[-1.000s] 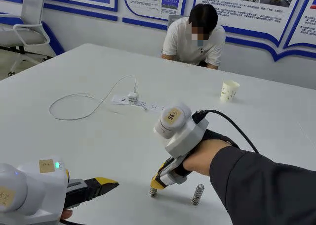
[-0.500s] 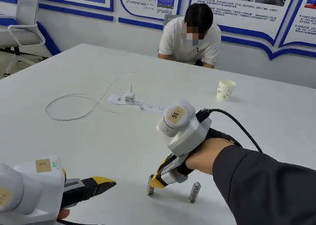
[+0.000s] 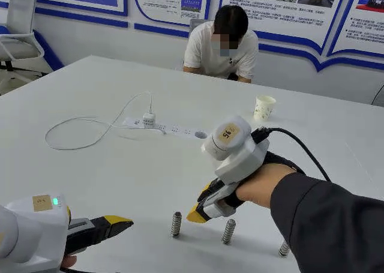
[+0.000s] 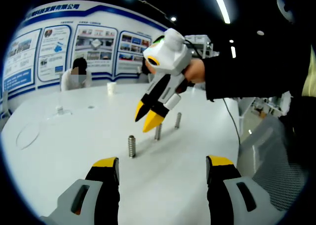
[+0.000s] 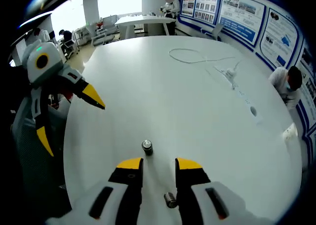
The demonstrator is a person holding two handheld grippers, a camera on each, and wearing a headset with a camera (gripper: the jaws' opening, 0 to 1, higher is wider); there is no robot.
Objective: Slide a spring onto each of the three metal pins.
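three springs stand upright in a row close to the near edge of the tabletop [image 3: 120, 165]: the left spring [image 3: 176, 224], the middle spring [image 3: 228, 231] and the right spring [image 3: 284, 248], the last partly behind our sleeve [image 3: 324, 225]. each looks like a coil already seated on its pin, though we cannot tell that for sure, so we judge the task close to its end.

our right gripper [image 3: 195, 215] hangs just above the tabletop between the left and middle springs, its fingers a little apart and holding nothing. in the right gripper view the left spring sits straight ahead of the gap. our left gripper [image 3: 118, 223] hovers well off to the left by the near edge, fingers wide apart and empty.

the springs' long axes point straight up, so any check or press should come from above, and the right gripper is much the nearer.
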